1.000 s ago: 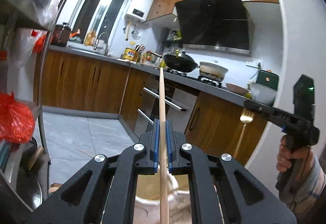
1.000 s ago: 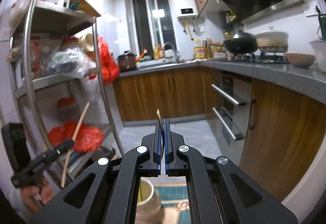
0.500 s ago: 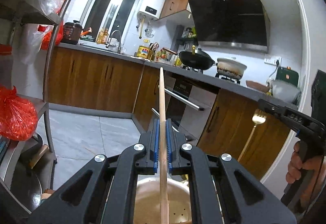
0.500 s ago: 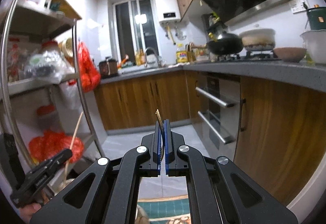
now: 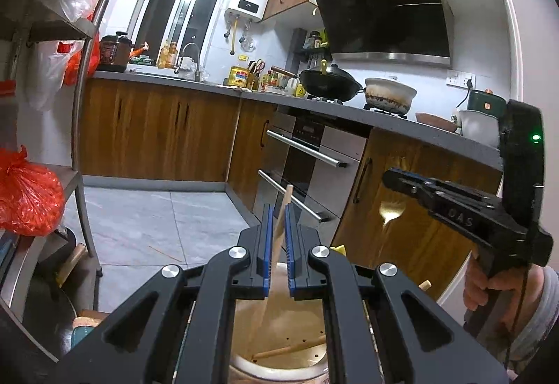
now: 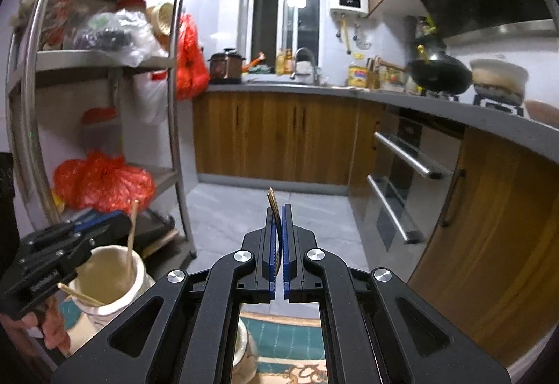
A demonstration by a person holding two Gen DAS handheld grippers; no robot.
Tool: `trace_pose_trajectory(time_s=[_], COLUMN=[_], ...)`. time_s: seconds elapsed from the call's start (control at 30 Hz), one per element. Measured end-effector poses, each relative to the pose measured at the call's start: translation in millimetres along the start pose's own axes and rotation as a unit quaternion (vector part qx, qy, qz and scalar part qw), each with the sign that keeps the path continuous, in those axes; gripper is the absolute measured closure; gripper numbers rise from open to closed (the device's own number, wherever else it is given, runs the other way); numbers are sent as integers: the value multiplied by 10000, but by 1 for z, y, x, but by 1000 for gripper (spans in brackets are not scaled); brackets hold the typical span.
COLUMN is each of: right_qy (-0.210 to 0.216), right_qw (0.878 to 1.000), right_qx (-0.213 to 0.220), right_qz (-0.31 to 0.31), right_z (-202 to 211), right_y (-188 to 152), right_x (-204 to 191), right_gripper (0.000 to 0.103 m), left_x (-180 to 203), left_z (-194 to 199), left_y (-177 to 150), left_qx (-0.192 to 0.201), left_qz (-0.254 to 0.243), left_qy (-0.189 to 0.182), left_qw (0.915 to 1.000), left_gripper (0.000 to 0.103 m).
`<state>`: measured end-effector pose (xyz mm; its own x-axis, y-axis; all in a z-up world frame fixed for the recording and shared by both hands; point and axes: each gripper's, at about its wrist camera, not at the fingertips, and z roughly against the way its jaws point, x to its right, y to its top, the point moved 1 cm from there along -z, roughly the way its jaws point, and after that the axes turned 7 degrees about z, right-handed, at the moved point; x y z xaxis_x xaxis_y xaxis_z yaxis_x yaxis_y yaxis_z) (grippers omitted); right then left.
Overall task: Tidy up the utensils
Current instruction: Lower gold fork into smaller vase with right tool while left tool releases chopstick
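Note:
My left gripper (image 5: 277, 209) hovers over a cream ceramic holder (image 5: 279, 361). Its blue pads stand a narrow slit apart around a wooden chopstick (image 5: 281, 219), which leans to the right. The chopstick's top pokes just past the fingertips and its lower end reaches into the holder. A second chopstick (image 5: 290, 347) lies inside. The right wrist view shows the left gripper (image 6: 118, 221) at the holder (image 6: 104, 282) rim. My right gripper (image 6: 278, 209) is shut on a gold fork (image 6: 272, 205), seen edge-on. In the left wrist view the right gripper (image 5: 389, 174) is at the right, with the fork's head (image 5: 391, 212) blurred below it.
A steel shelf rack (image 6: 178, 139) with red bags (image 6: 104, 181) stands to the left. Wooden cabinets (image 5: 157, 132), an oven with bar handles (image 5: 304, 153) and a counter with a wok (image 5: 328, 81) run along the right. A teal patterned mat (image 6: 290, 345) lies below.
The chopstick has slid far down through the left pads and now leans into the holder. Both grippers have sunk, and the right one has come closer to the holder.

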<state>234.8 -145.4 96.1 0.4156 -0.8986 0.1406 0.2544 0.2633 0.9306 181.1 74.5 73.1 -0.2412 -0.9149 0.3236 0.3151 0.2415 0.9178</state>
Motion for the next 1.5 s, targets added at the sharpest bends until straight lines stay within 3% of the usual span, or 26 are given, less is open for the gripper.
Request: trace_pose_trajectory(time_s=[0.13,0.23,0.37,0.43,0.5,0.63,0.67,0.7,0.87,0.9,1.27,1.5], right_qy=[65,96,105,108,153,222,242,298,469,491,280,99], right_qw=[9999,9997,9995,9993,9993,9988,9986,9980,9952,9946,9908,9902], right_qx=[-125,-242,-277,-281,-241,-181,-175,-123,92,124,33,-109], right_qz=[41,11,-147,-205,-255,-398,-443,-545,-858,-904,-1321,-1389], right_z=[-13,-23,-27,-27,-24,-16,-15,-10,19,24,83,111], right_y=[-1,-4,-5,-6,-6,-5,-4,-5,-8,-9,-35,-55], right_x=[-1,-3,2,5,6,11,12,15,27,28,50,57], right_gripper=[99,99,99,94,72,58,41,29,6,5,5,5], left_x=[0,0,-3,-2,-2,-2,-2,-2,2,3,19,32], left_z=[4,6,9,11,13,20,22,24,42,46,87,107], left_y=[2,4,6,8,9,12,12,12,12,12,14,3], left_qx=[-2,-6,-42,-44,-29,-13,-14,-14,19,34,-92,-306], left_qz=[-5,-30,-48,-49,-64,-84,-97,-100,-130,-129,-223,-459], left_qy=[16,75,121,155,193,260,297,321,518,565,922,941], left_qw=[10000,10000,9999,9999,9998,9996,9995,9994,9986,9983,9954,9940], left_gripper=[92,79,79,77,72,62,58,47,10,5,6,6])
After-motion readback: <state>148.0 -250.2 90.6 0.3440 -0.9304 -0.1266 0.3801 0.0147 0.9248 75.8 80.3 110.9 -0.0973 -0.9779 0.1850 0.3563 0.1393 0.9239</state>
